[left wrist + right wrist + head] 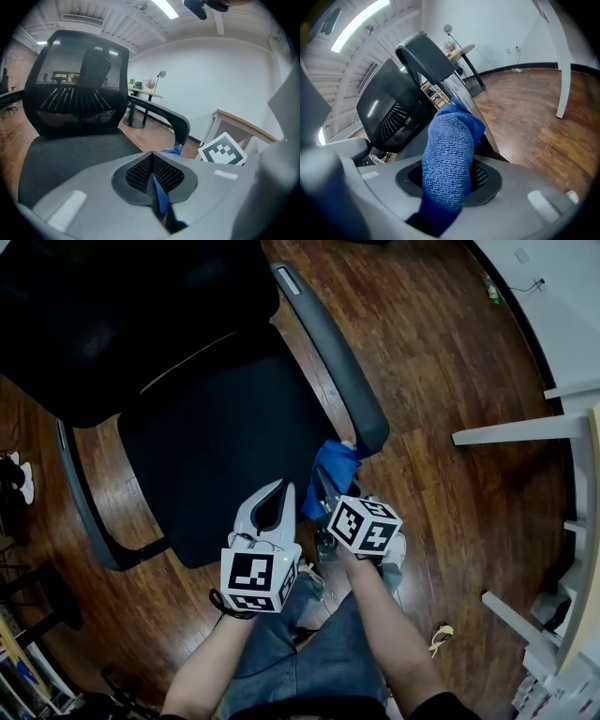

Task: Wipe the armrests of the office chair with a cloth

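A black office chair (206, 427) stands in front of me, its seat (70, 150) low in the left gripper view. Its grey right armrest (333, 352) runs down to a rounded front end, and the left armrest (80, 498) lies at the far side. My right gripper (325, 491) is shut on a blue cloth (334, 468), which bunches just below the right armrest's front end. In the right gripper view the cloth (450, 150) rises toward the armrest (426, 58). My left gripper (283, 489) hovers shut over the seat's front edge, with nothing held.
White table legs (516, 432) and a desk (243, 126) stand at the right on the wooden floor (441, 362). My jeans-clad legs (309, 652) are below the grippers. A pair of shoes (19, 479) sits at the far left.
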Tool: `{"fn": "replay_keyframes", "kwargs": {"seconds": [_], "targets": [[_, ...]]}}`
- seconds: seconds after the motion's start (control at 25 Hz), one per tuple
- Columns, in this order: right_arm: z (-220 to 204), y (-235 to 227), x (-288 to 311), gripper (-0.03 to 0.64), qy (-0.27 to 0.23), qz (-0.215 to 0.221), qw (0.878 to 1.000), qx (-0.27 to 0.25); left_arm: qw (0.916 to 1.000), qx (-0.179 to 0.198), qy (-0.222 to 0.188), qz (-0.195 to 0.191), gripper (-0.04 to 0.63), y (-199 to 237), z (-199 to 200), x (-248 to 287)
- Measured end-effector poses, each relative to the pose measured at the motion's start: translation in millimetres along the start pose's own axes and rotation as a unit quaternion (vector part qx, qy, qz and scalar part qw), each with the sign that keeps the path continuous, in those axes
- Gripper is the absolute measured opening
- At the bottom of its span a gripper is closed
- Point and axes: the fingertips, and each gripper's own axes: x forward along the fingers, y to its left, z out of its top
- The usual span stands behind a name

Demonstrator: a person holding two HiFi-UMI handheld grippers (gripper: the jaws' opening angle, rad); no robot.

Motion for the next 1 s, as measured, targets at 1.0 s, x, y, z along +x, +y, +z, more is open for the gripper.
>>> {"fn": "replay_keyframes", "kwargs": {"seconds": [1.0], "targets": [[95.1,186.5,-173.5,0.14,-0.06,0.085,0.967,-0.231,0.9945,-0.021,-0.086,0.055,0.005,-30.4,131.7,-136.6]]}}
